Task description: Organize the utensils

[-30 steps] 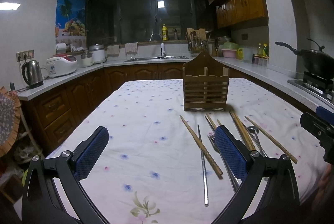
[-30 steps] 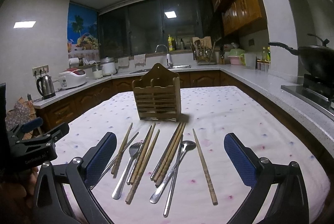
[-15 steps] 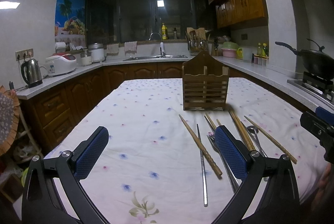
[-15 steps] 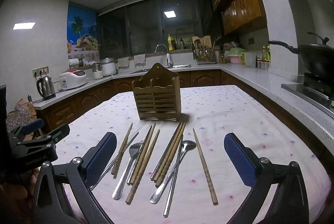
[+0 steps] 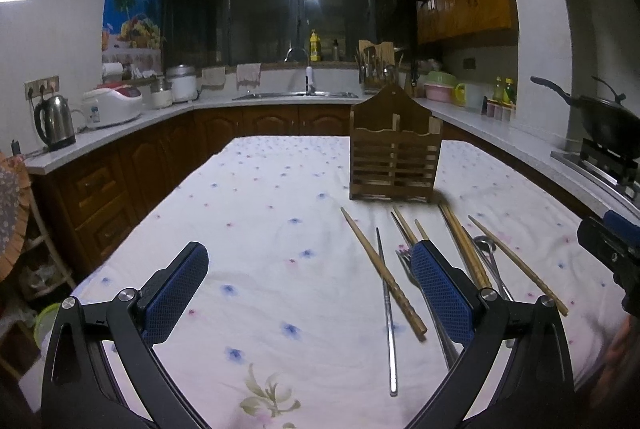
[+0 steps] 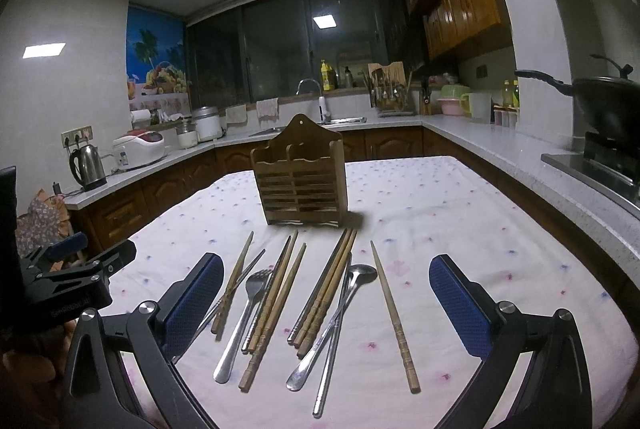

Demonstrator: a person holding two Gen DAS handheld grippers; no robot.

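A wooden slatted utensil holder (image 6: 302, 181) stands upright mid-table; it also shows in the left wrist view (image 5: 394, 161). In front of it lie several wooden chopsticks (image 6: 276, 303), metal chopsticks (image 6: 332, 341), a fork (image 6: 244, 313) and a spoon (image 6: 340, 313), all loose on the cloth. My right gripper (image 6: 326, 293) is open and empty, hovering above the near ends of the utensils. My left gripper (image 5: 306, 287) is open and empty, to the left of the pile; its right finger (image 5: 438, 289) hides part of the fork (image 5: 406, 257).
The table has a white flowered cloth (image 5: 260, 229). Counters run around it with a kettle (image 5: 54, 123), a rice cooker (image 5: 114, 105) and a sink (image 5: 296, 94). A wok (image 6: 600, 101) sits on the stove at right.
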